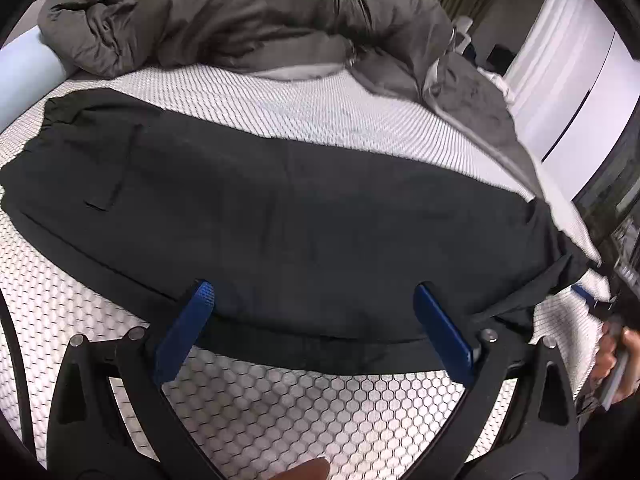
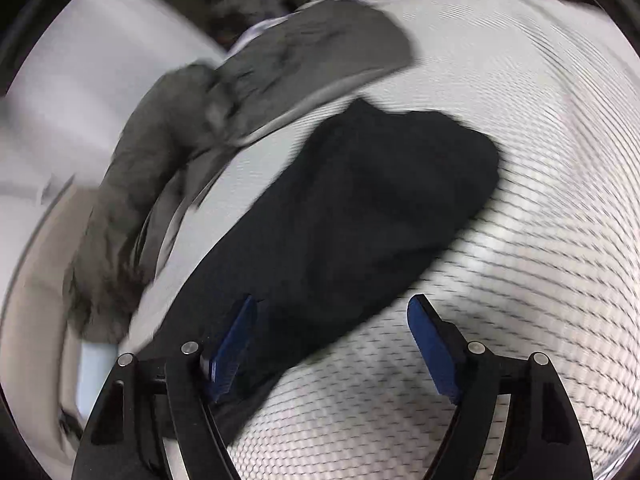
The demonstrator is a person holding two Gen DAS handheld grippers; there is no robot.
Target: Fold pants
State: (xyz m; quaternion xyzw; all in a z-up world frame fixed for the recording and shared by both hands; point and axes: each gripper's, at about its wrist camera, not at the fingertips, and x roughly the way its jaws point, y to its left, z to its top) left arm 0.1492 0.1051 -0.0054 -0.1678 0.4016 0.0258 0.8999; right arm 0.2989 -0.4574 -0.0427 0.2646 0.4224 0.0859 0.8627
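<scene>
Left wrist view: black pants point(image 1: 280, 216) spread flat and long across the bed point(image 1: 280, 408), lying on a white mattress cover with a honeycomb pattern, waistband end toward the left of the picture, leg end running off to the right. Left hand-held gripper point(image 1: 314, 296) held low over the near edge of the pants, blue fingers point(image 1: 188, 328) spread wide, dark cloth seen between the tips but not pinched by either pad. Grey duvet point(image 1: 224, 12) bunched in a heap at the far side of the bed, well beyond the pants. At the right edge, a person's hand point(image 1: 618, 356) wrapped round a dark handle, near the leg end of the pants. Fingertip showing at the bottom edge as well. Right wrist view, blurred: same pants point(image 2: 360, 208) running diagonally away from the lower left toward the upper right, folded end lying on the patterned bed point(image 2: 540, 200). Right hand-held gripper point(image 2: 332, 304) with its blue fingers point(image 2: 434, 352) apart, left one over the edge of the dark cloth, right one over bare cover; no pressing on the cloth visible. Grey duvet point(image 2: 168, 152) crumpled beside the pants on the left.
</scene>
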